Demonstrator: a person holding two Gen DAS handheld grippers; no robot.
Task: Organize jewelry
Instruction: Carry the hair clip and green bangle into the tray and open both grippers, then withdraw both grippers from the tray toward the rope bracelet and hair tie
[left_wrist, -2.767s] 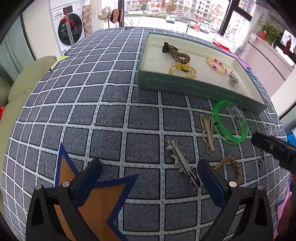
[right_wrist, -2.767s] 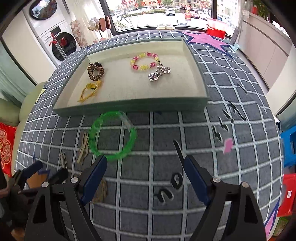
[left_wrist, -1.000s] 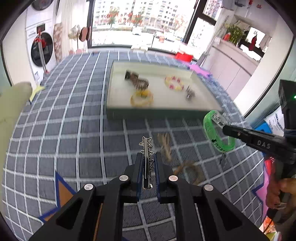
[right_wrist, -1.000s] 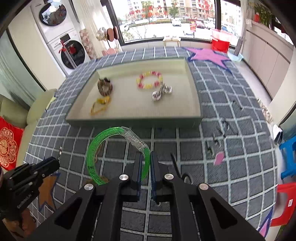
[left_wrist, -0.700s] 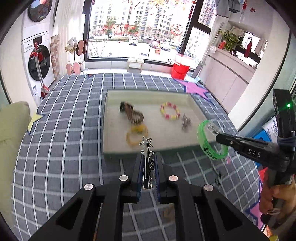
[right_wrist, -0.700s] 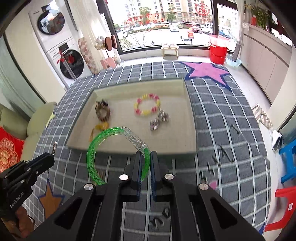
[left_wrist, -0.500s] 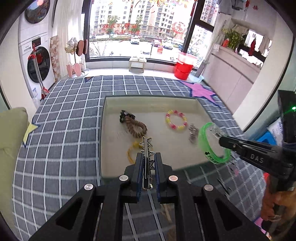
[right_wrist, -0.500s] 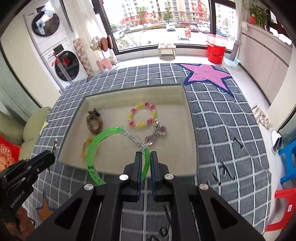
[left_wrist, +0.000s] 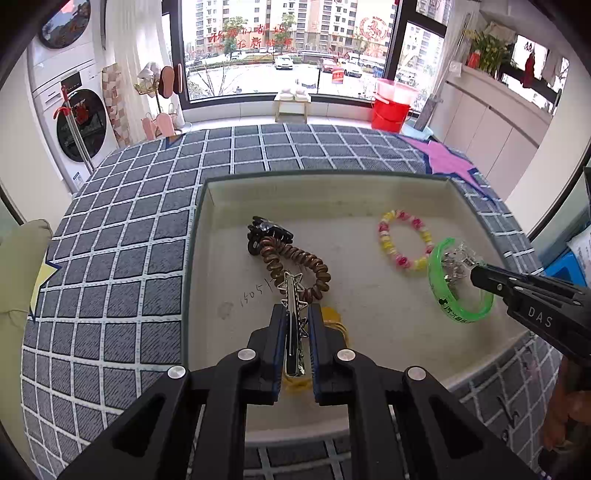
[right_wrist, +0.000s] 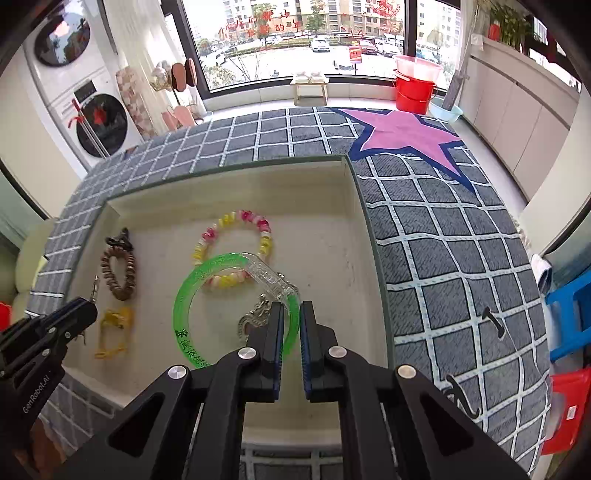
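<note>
Cream-lined tray lies below both grippers. Left gripper is clamped on a clip above the coil tie. Right gripper is clamped on a green bangle over the beads.

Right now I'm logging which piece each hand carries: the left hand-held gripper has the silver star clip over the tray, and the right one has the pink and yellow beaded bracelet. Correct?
Not quite. The right hand-held gripper is shut on the green bangle, as the right wrist view shows; the beaded bracelet lies in the tray. The left hand-held gripper does hold the star clip over the tray.
</note>
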